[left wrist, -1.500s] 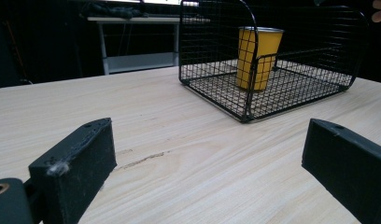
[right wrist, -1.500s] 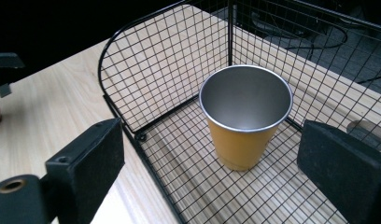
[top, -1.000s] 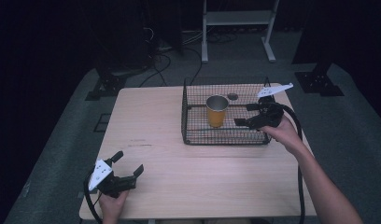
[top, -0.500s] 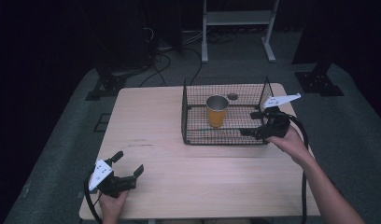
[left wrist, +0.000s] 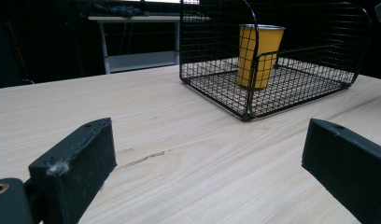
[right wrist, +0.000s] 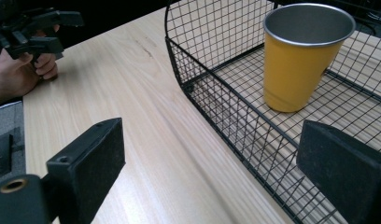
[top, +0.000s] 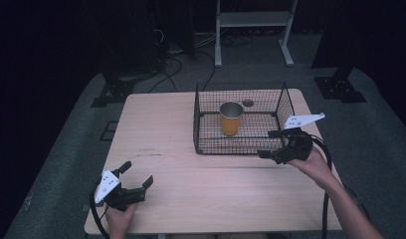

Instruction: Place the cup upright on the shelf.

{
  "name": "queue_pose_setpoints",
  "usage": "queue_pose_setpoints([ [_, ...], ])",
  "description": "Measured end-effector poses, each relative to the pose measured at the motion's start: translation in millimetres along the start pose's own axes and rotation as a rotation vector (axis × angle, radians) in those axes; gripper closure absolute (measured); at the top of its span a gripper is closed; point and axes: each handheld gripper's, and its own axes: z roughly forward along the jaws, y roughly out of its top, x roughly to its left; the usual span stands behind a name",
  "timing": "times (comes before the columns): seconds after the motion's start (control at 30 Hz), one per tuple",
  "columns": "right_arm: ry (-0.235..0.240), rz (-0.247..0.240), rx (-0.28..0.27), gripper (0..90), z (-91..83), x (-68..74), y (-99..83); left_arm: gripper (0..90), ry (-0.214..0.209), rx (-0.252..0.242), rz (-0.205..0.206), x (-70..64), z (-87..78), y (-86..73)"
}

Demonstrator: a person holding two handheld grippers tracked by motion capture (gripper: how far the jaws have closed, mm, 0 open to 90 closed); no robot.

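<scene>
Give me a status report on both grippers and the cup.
Left gripper open, idle. Right gripper open, empty, beside wire basket. Yellow cup upright inside. Basket wall between.

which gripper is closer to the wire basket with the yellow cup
The right gripper: it hangs open at the wire basket's near right corner, while the left gripper sits open at the table's front left corner.

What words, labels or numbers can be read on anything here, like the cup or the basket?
None: no readable text on anything.
The yellow cup is plain, with no print on the side that shows.
The wire basket carries no tag.
The left gripper, right gripper and table show no lettering.
</scene>
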Motion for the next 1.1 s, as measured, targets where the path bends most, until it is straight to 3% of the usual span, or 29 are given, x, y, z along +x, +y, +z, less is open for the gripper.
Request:
queue_pose_setpoints([
  [0.47, -0.008, -0.003, -0.003, 7.0, -7.5, 9.3, -21.8, 2.2, 0.000, 0.002, 0.000, -0.1, 0.1, 0.0],
  [1.1, -0.021, 0.034, 0.000, 7.0, -16.7, 9.1, -49.7, 2.2, 0.001, 0.003, 0.003, -0.1, 0.2, 0.0],
])
